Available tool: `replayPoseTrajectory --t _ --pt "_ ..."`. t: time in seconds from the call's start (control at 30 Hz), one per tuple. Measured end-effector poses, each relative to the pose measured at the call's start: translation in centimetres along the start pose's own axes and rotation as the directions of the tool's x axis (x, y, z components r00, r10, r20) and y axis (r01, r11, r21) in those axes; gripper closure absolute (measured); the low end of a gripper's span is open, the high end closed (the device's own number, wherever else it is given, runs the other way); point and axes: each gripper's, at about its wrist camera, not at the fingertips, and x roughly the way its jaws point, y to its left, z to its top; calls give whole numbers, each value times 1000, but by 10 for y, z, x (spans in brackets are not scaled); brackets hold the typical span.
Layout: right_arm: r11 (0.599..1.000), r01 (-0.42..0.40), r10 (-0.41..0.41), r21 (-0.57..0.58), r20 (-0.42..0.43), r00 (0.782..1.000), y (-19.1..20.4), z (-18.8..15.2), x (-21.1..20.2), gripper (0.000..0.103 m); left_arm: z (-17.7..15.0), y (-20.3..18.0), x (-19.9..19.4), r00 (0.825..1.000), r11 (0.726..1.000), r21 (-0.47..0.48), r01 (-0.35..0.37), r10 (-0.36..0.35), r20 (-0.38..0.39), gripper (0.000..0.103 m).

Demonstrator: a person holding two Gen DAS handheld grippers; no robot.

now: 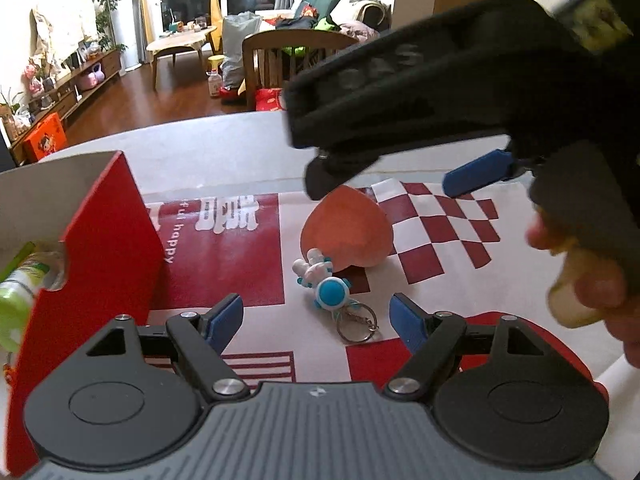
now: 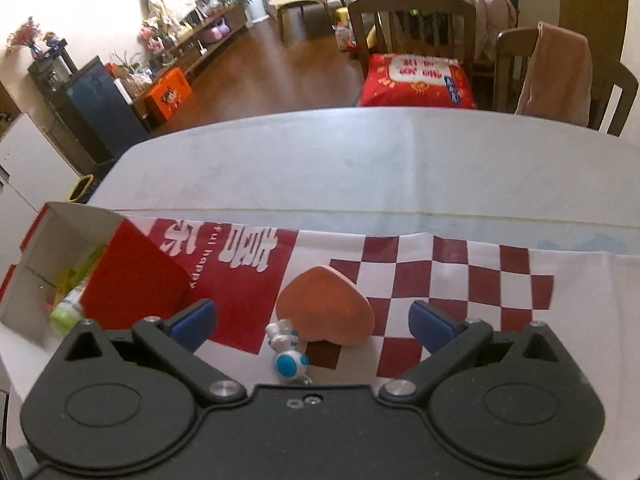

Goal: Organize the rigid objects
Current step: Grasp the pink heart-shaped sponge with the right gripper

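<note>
An orange heart with a flat top lies on the red and white mat. A small white and blue keychain toy touches its near side. The red box stands at the left. The left gripper and the right gripper are both wide open and hold nothing.

Ahead of your right gripper, its own body hides the astronaut keychain's ring. To your left, the red box wall covers most of the green bottle; the right gripper is motion-blurred, masking the orange heart's top.
</note>
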Motion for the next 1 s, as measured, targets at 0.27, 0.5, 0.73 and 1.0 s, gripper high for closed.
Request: replayPoseTrajectory --t 0.27,0.5,0.73,1.0 --pt "997 46 -42 56 -62 997 -1 9 31 1 1 4 28 1000 999 -41 -1 -1 -28 23" --pt "997 44 -39 60 -83 996 2 12 40 5 2 10 45 999 998 -55 10 -11 -32 24" --pt "997 49 -41 65 -115 993 0 14 52 19 3 7 54 999 999 -20 34 -34 -25 44" --pt "995 53 -42 88 -123 991 -7 13 55 30 4 2 60 998 998 2 59 -58 -23 65"
